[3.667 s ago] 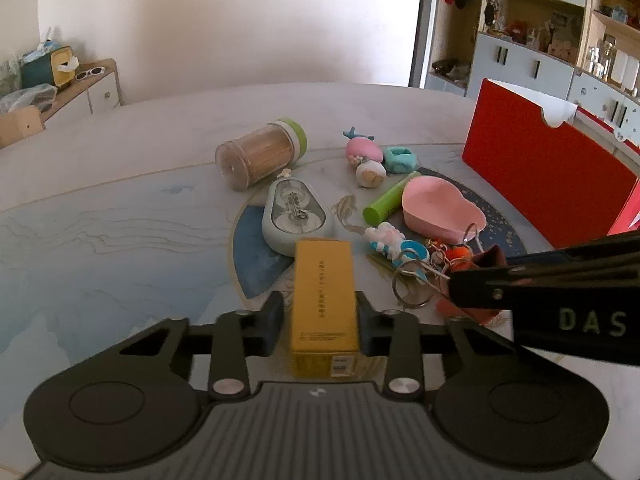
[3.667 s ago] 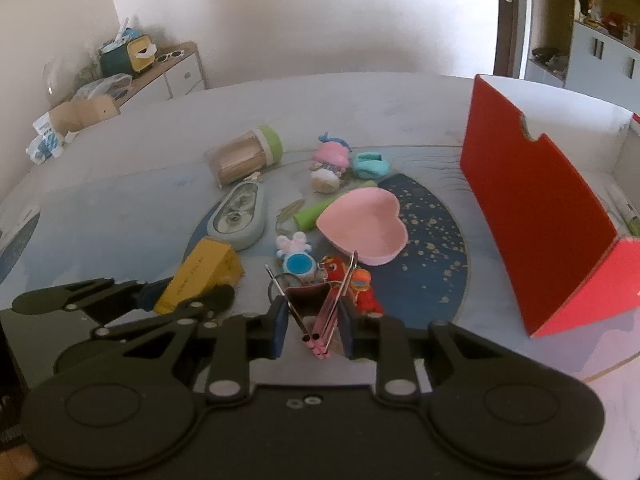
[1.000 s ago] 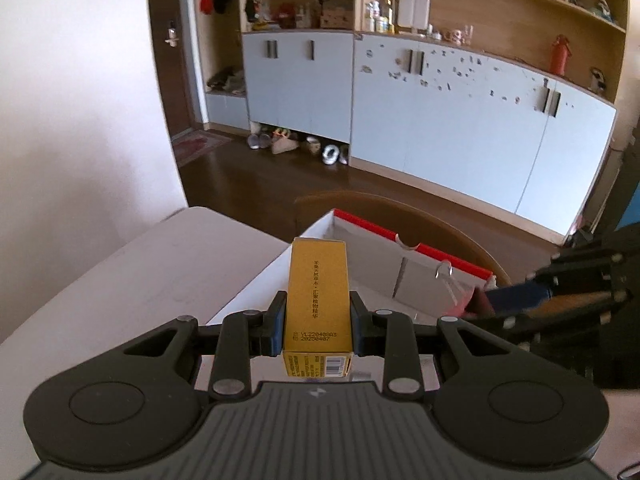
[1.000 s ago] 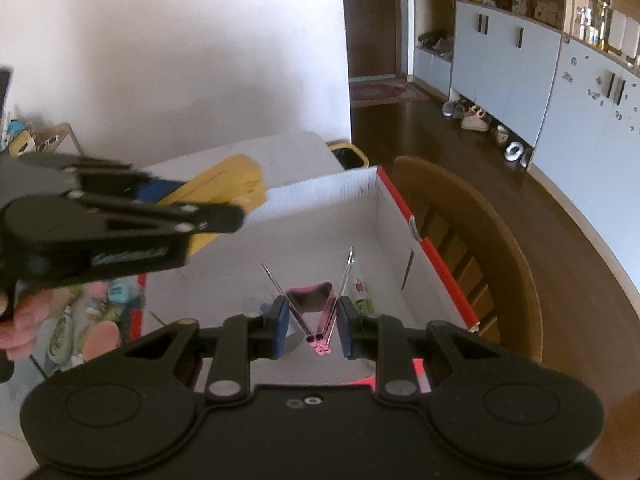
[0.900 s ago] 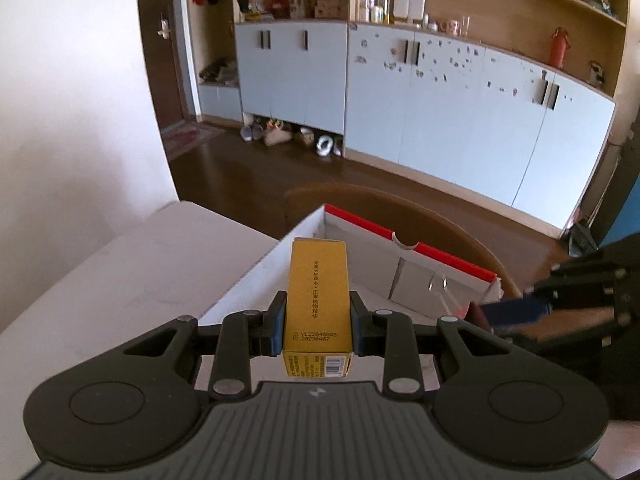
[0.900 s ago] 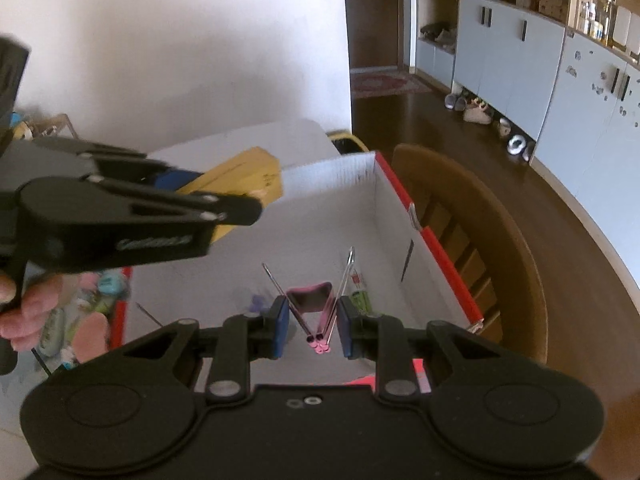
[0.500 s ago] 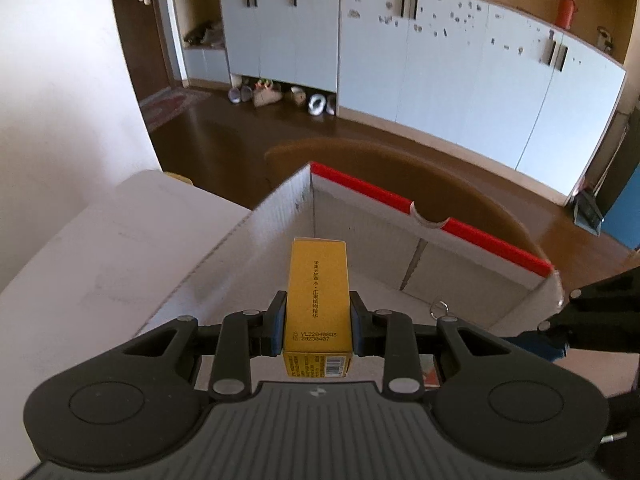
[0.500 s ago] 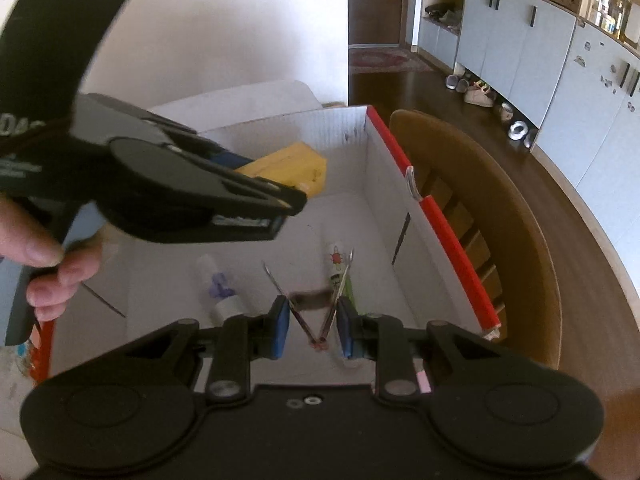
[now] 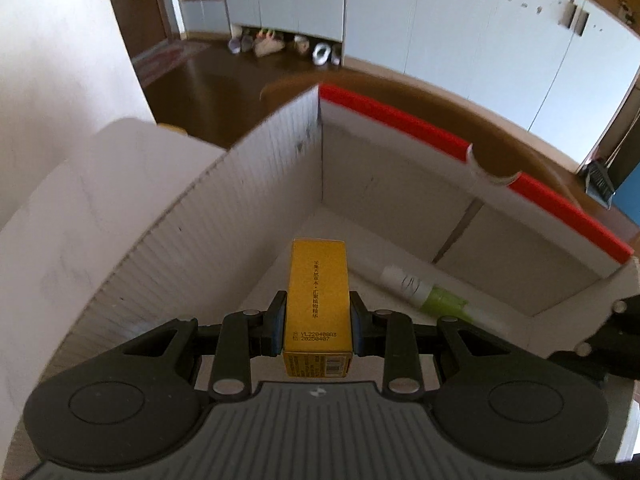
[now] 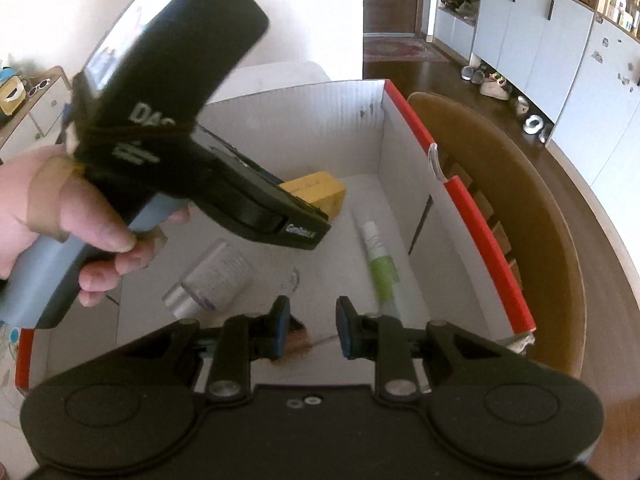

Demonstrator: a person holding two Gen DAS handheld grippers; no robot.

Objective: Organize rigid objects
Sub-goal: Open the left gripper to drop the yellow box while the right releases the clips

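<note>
Both grippers have dipped into the big box point(image 9: 380, 184). Left gripper point(image 9: 318, 312) is clamped on the yellow box point(image 9: 318, 276), low inside. Right gripper point(image 10: 310, 312) has a blurry clip point(image 10: 296, 342) by it, but its grip is unclear. A tube point(image 10: 380, 260) and a jar point(image 10: 212, 280) are already in.

Right wrist view: the left gripper point(image 10: 316, 236) is covering most of the yellow box point(image 10: 320, 192), with only one end showing. A pinkish-brown smear point(image 10: 294, 340) is blurring beside the right gripper point(image 10: 310, 326); whether it is pinched is unclear. The picture's edge is cutting off the hand point(image 10: 60, 208).
</note>
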